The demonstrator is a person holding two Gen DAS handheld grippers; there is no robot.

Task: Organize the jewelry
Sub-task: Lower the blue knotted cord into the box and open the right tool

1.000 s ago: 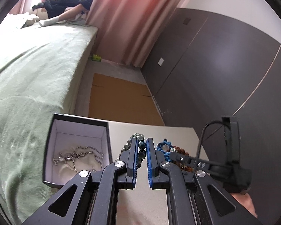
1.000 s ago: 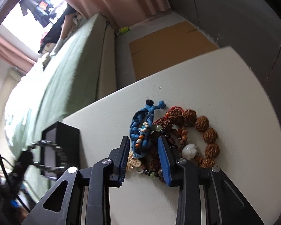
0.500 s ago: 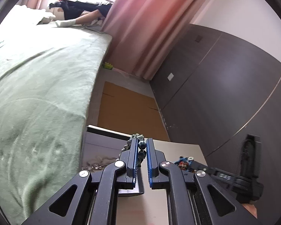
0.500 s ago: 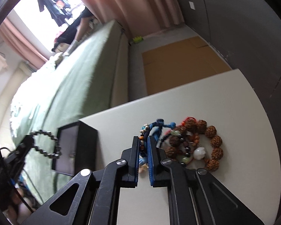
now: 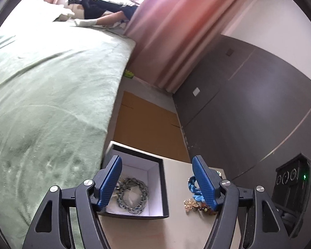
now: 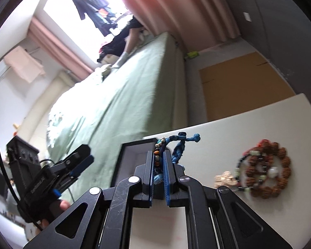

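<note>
My left gripper [image 5: 157,179] is open and empty above the black jewelry box [image 5: 153,171], which has a white lining. A dark beaded bracelet [image 5: 132,195] lies inside the box. My right gripper [image 6: 159,164] is shut on a blue braided bracelet [image 6: 179,148] and a multicolour bead strand, lifted above the table near the box [image 6: 127,161]. A brown seed-bead bracelet [image 6: 267,176] and a small gold flower piece [image 6: 225,179] lie on the white table [image 6: 238,128]. The blue bracelet [image 5: 194,188] and flower piece [image 5: 191,203] also show in the left wrist view.
A green-covered bed [image 5: 41,103] runs along the table's left. Brown cardboard [image 5: 147,124] lies on the floor beyond the table. A dark wall panel [image 5: 248,114] stands at the right. The left gripper's body [image 6: 58,176] shows at the left of the right wrist view.
My left gripper opened and the dark beaded bracelet dropped into the box. My right gripper closed on the blue bracelet and bead strand and lifted them toward the box.
</note>
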